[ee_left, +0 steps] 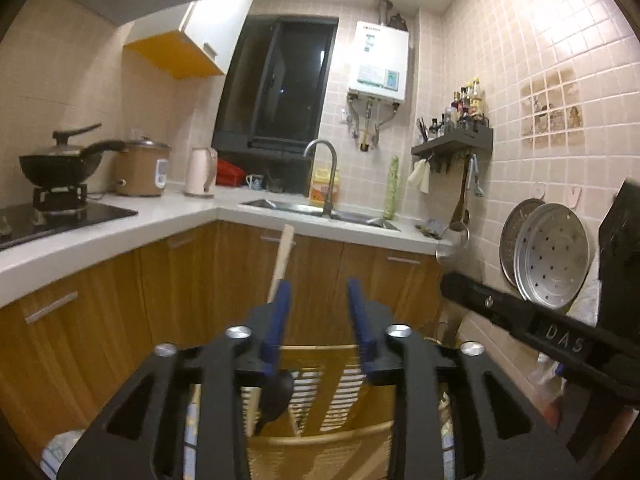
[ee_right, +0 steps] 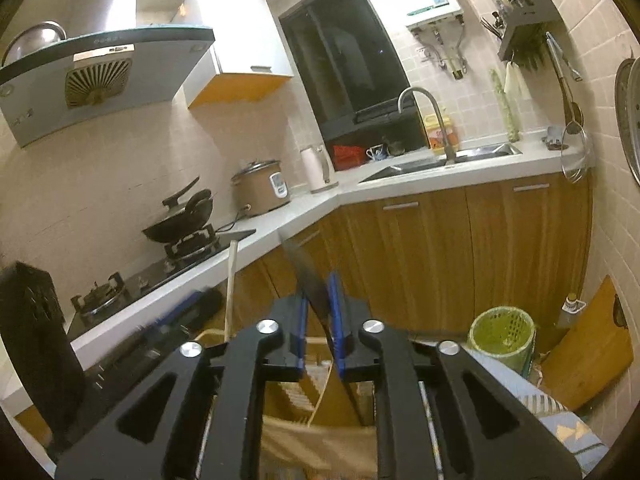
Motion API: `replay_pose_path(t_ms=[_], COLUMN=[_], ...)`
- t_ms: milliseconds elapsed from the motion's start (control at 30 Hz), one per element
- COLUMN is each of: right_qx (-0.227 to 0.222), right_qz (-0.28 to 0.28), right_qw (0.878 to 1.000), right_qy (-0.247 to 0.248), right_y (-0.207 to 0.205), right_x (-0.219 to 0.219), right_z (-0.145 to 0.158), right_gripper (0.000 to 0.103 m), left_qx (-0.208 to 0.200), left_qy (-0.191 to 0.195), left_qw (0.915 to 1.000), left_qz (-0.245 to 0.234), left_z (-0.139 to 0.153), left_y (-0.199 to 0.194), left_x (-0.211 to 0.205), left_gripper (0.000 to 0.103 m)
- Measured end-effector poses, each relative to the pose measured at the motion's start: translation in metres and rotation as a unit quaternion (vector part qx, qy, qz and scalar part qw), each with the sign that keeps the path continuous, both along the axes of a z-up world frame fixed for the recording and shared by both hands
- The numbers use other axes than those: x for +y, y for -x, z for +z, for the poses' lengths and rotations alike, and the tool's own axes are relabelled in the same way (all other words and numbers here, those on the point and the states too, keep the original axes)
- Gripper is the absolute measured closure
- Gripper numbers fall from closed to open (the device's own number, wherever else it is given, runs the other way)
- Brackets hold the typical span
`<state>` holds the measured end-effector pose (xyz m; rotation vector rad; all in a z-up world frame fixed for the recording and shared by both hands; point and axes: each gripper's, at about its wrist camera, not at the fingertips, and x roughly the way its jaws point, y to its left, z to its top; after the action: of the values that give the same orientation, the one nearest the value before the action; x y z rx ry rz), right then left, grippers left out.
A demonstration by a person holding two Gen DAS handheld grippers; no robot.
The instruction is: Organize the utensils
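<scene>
My left gripper (ee_left: 320, 300) is open above a wooden slatted utensil rack (ee_left: 320, 384). A wooden-handled spoon with a dark bowl (ee_left: 282, 256) stands in the rack and leans against my left finger. My right gripper (ee_right: 320, 300) is nearly shut on a thin dark utensil (ee_right: 300, 264) that sticks up between the blue pads and runs down toward the rack (ee_right: 308, 400). The wooden handle (ee_right: 231, 280) also shows left of my right gripper. The right gripper's body crosses the left wrist view (ee_left: 540, 320) at right.
A white L-shaped counter (ee_left: 120, 224) holds a hob with a wok (ee_left: 60, 160), rice cooker (ee_left: 144, 168), kettle (ee_left: 200, 172) and sink (ee_left: 320, 208). Steamer trays (ee_left: 548, 256) hang on the right wall. A green basket (ee_right: 502, 332) and cutting board (ee_right: 588, 344) stand lower right.
</scene>
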<state>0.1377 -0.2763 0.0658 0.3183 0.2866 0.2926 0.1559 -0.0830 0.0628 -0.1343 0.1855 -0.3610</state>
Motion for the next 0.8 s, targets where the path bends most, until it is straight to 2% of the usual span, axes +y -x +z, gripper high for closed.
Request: replay_pose_path(t_ms=[67,200,300,400,433,467,533,567,700,800], right_qx=[0.012,0.029,0.026,0.013,0.006,0.001,-0.009,-0.015,-0.021,-0.028], right_qz=[0.006,0.012,0.014,0.015,0.014,0.013,0.008,0.006,-0.006,-0.024], right_qw=[1.000,0.999,1.000,1.000,1.000,1.000,1.000,1.000,0.999,0.998], right_qy=[-0.013,-0.009,0.006,0.012,0.014,0.016,0.021,0.022,0.046,0.056], right_y=[0.002,0.013,0.030,0.050,0.059,0.065,0.078,0.086,0.112,0.128], right_x=[-0.004,-0.007,-0.008,-0.007,-0.006,-0.005,-0.001,0.002,0.017,0.025], right_z=[-0.002,0.000,0.012,0.028,0.033,0.036,0.041,0.043,0.044,0.040], right_gripper=[0.079,0.079,0.078,0.073,0.072,0.070,0.059,0.054,0.050,0.036], left_qx=[-0.002,0.021,0.032,0.029,0.029,0.027,0.015,0.010,0.011,0.000], left_qy=[-0.004,-0.007,0.014,0.022,0.018,0.015,0.010,0.003,-0.015,-0.038], left_qw=[1.0000,0.9994,0.9985,0.9988,0.9990,0.9992,0.9997,0.9999,0.9998,0.9992], left_qz=[-0.006,-0.029,-0.042,-0.033,-0.027,-0.023,-0.015,-0.009,0.000,0.011], left_z=[0.003,0.010,0.021,0.038,0.043,0.047,0.056,0.059,0.065,0.057], left_y=[0.006,0.017,0.031,0.049,0.054,0.059,0.074,0.083,0.104,0.122], left_x=[0.005,0.019,0.040,0.058,0.061,0.064,0.070,0.072,0.073,0.070], left_gripper=[0.064,0.064,0.054,0.051,0.046,0.037,0.027,0.026,0.019,0.011])
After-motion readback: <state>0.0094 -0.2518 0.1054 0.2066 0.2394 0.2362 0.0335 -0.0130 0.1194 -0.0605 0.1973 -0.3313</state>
